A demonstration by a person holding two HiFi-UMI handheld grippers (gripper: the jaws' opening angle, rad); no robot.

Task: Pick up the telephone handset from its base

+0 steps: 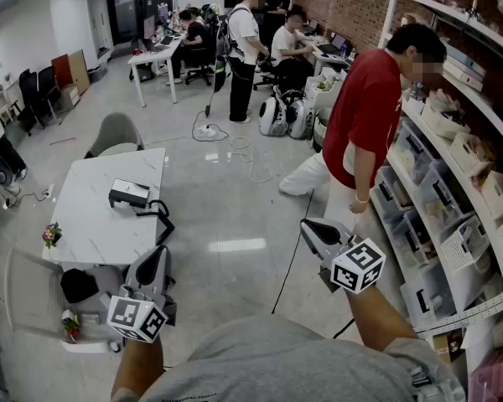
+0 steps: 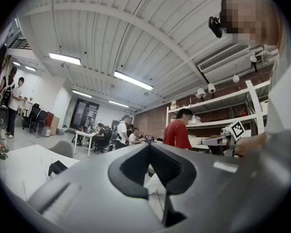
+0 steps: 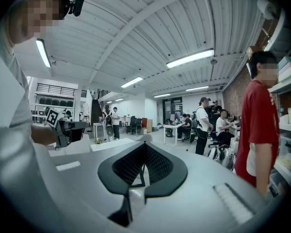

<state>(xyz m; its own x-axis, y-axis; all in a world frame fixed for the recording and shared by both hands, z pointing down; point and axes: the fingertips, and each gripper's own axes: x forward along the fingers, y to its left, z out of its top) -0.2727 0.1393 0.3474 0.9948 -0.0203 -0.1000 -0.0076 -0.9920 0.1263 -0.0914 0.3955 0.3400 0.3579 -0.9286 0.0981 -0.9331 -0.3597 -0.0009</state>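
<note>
**A:** What's closest in?

**B:** The two grippers, held low in front of the person. The left gripper [image 1: 154, 256] has its jaws pressed together, tips meeting, with nothing between them. The right gripper [image 1: 312, 227] is the same: jaws closed up and empty.

**A:** And the telephone?

**B:** The telephone [image 1: 130, 193] sits on the white desk [image 1: 92, 233], ahead of the left gripper and well apart from it. Its black cord [image 1: 161, 213] runs to the desk's right edge. At this size I can't tell the handset apart from the base.

**A:** Anything else on that desk?

**B:** A small pot of flowers [image 1: 50, 235] stands at the left edge. A grey chair [image 1: 115, 134] stands at the far end.

**A:** The room beyond?

**B:** There is a pale glossy floor [image 1: 235, 216] with cables [image 1: 235, 151] trailing across it. On the right, a person in a red shirt [image 1: 367, 111] stands beside shelves [image 1: 453, 224] packed with bins. Farther back, several people are gathered around a white work desk [image 1: 155, 57], near a brick wall [image 1: 352, 2].
</note>
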